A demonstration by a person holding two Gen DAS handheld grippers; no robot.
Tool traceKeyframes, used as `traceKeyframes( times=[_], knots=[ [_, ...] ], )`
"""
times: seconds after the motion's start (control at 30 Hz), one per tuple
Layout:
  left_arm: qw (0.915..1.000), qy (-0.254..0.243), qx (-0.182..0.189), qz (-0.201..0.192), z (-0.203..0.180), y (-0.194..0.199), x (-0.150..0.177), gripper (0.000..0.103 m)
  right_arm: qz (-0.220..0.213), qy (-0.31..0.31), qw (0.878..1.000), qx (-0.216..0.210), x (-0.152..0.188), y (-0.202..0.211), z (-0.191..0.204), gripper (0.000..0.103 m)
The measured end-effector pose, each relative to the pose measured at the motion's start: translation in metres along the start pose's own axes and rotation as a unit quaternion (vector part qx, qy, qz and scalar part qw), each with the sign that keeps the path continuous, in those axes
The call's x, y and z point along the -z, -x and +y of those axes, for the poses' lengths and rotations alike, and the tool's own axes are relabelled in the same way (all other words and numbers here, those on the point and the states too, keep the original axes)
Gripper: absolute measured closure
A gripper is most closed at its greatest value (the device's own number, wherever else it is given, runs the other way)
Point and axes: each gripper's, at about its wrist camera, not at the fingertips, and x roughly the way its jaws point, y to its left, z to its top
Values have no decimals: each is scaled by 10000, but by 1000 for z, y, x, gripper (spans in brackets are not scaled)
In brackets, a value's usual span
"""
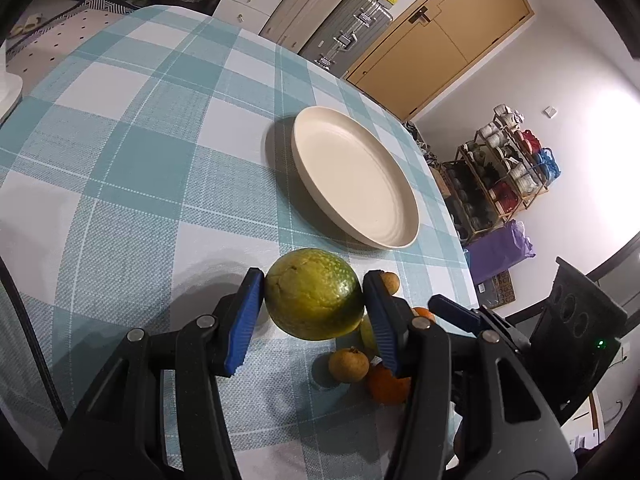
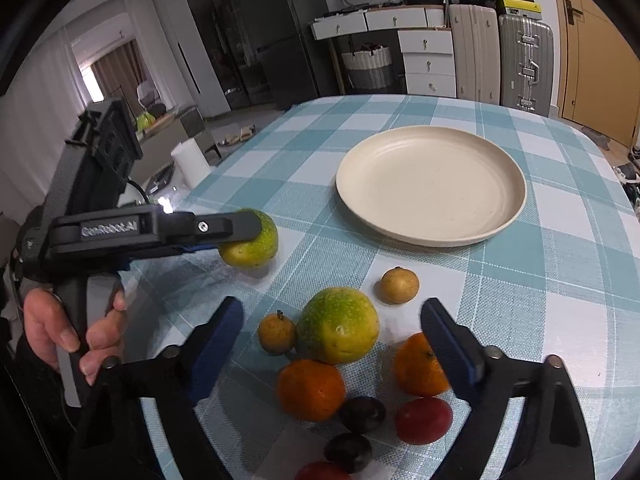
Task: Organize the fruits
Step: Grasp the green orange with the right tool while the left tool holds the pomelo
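Left wrist: left gripper [image 1: 314, 312] clamps green fruit [image 1: 314, 294] (lifted) — plate [image 1: 404, 240] near.

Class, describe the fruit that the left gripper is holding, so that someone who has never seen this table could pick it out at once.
Start at the cream plate on the checked tablecloth. Nearer the camera lies a cluster of fruit, and to its left the left gripper clamps a green-yellow citrus, apart from the pile. A second green citrus lies in the cluster, ungripped, touching a small brown fruit.
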Motion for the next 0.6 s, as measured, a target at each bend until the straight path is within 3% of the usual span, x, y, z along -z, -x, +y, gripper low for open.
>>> traceKeyframes(
  times=[0.17, 0.27, 0.33, 0.4, 0.6],
  knots=[
    [10000, 20, 33, 31, 4, 1, 3, 54, 190, 265, 9991, 262, -2, -6, 7, 24],
    [10000, 36, 64, 34, 5, 2, 4, 54, 342, 367, 9982, 325, -1, -11, 9, 35],
    [10000, 32, 72, 28, 7, 3, 3, 54, 478, 369, 9976, 338, 0, -16, 9, 49],
    [10000, 32, 66, 8, 7, 5, 3, 54, 568, 329, 9972, 370, 0, -20, 8, 53],
    [10000, 31, 57, -30, 7, 10, 4, 54, 548, 223, 9978, 313, 0, -19, 4, 55]
  ],
)
